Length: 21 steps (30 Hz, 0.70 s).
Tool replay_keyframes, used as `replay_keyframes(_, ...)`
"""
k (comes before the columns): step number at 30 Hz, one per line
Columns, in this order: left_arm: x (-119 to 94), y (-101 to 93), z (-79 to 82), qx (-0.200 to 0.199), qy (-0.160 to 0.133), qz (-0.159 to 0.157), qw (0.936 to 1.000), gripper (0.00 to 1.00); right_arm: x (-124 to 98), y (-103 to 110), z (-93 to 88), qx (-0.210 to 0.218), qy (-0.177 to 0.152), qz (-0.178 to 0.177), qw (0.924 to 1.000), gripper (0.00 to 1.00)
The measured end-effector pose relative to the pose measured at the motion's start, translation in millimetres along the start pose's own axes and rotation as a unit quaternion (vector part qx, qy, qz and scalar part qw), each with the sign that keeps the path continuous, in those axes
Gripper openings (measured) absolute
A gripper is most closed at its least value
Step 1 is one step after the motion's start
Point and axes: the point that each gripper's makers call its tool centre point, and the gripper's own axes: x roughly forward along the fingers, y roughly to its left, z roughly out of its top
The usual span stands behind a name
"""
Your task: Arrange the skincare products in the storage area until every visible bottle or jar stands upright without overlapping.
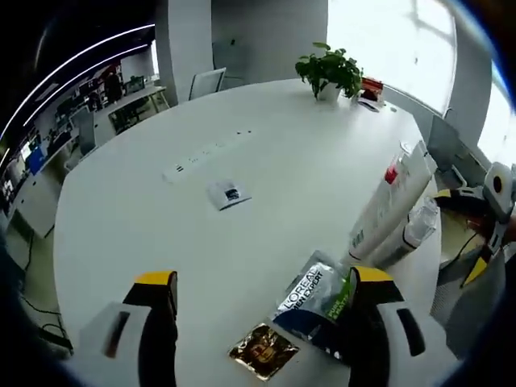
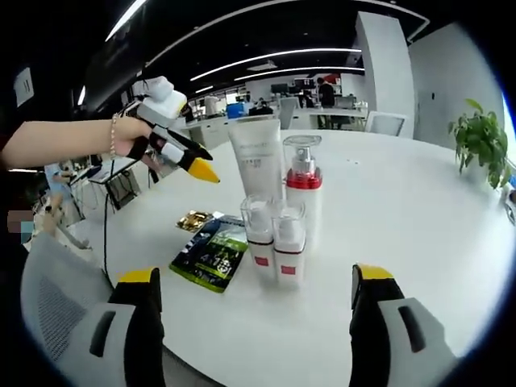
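Observation:
On the white round table (image 2: 419,242) a tall white tube (image 2: 256,161), a pump bottle with a red collar (image 2: 304,181) and two small clear-capped bottles (image 2: 260,234) (image 2: 289,239) stand upright close together. A dark L'Oreal sachet (image 2: 211,251) and a gold sachet (image 2: 193,219) lie flat beside them. My right gripper (image 2: 256,276) is open, its jaws either side of the small bottles, short of them. A hand holds my left gripper (image 2: 197,165) above the sachets. In the left gripper view it (image 1: 262,290) is open over the L'Oreal sachet (image 1: 310,298) and the gold sachet (image 1: 262,351). The bottle group (image 1: 395,201) and the right gripper (image 1: 458,232) lie to the right.
A potted plant (image 1: 330,72) stands at the far table edge. A small card (image 1: 228,193) and an inset socket strip (image 1: 205,153) mark the table's middle. A grey chair (image 2: 48,298) sits by the near edge, with office desks behind.

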Motion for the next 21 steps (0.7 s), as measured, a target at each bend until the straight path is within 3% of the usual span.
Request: replay_keyframes(21, 39, 23.5, 16.4, 0.015, 0.035, -0.014, 0.9992, 0.85, 3, 0, -8.0, -0.002, 0.017, 0.002, 0.9999, 0.99)
